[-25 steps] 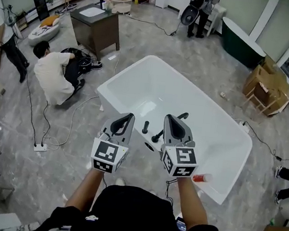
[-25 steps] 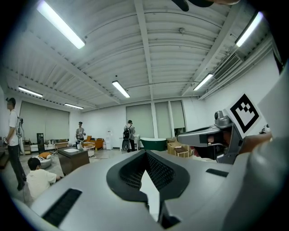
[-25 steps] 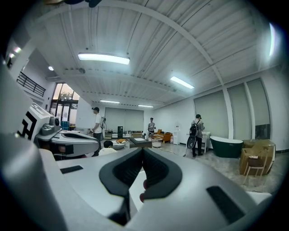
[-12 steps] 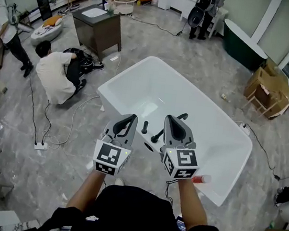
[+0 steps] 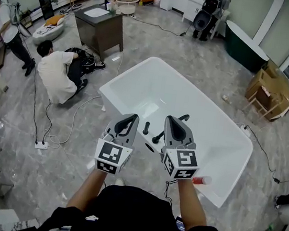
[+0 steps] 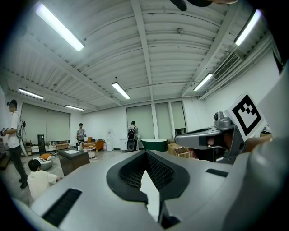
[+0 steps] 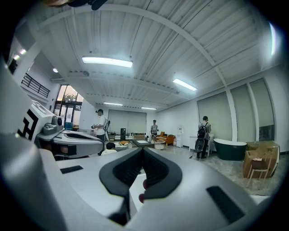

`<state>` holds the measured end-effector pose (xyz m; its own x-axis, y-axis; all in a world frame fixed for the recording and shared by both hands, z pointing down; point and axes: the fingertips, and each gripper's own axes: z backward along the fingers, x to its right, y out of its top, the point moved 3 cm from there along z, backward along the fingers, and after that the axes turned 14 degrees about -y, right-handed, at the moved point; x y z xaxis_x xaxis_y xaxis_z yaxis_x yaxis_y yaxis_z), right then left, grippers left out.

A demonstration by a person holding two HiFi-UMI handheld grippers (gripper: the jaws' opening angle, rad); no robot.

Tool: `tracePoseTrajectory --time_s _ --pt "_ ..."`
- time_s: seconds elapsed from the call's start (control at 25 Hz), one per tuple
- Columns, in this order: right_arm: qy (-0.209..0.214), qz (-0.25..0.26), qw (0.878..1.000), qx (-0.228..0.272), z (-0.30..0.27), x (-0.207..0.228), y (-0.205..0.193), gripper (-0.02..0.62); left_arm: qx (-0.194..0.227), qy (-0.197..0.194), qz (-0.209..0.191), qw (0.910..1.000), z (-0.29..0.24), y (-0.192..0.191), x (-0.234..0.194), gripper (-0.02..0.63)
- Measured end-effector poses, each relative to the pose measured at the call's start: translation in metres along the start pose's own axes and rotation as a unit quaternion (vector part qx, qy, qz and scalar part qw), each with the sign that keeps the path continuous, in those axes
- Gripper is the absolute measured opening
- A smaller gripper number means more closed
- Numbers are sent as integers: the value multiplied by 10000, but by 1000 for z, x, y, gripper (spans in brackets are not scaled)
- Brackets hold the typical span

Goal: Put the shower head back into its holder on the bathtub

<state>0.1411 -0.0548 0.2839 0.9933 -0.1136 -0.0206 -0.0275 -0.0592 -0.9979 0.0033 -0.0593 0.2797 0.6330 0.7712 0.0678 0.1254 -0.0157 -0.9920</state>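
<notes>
In the head view a white bathtub (image 5: pixel 126 72) lies just ahead of me. Black fittings stand on its near rim: a short upright knob (image 5: pixel 145 127) and a slanted slender piece (image 5: pixel 157 136). Another black piece (image 5: pixel 183 117) shows past my right gripper; I cannot tell which of them is the shower head. My left gripper (image 5: pixel 132 117) (image 6: pixel 145 155) and right gripper (image 5: pixel 171 119) (image 7: pixel 142 151) are held level side by side above that rim. Both are shut with nothing in them, and the fittings lie between and just beyond their tips.
A person in a white shirt (image 5: pixel 52 74) crouches on the floor left of the tub, with cables and a power strip (image 5: pixel 40 146) nearby. A dark cabinet (image 5: pixel 99 27) stands behind, a dark green tub (image 5: pixel 244 41) and cardboard boxes (image 5: pixel 267 86) at the far right. A small red-and-white object (image 5: pixel 201 179) sits by my right wrist.
Both grippers have kept their place over the tub rim, still shut. Only the bystanders at the far left and far back have shifted a little.
</notes>
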Motion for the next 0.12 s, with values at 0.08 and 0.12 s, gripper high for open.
tracePoseTrajectory --time_s 0.08,0.12 --pt "-2 -6 10000 -8 -2 0 1 23 9 7 -13 10000 -1 1 -2 12" --pt "-2 -8 10000 -10 -3 0 2 23 9 14 -21 10000 -2 2 -3 12"
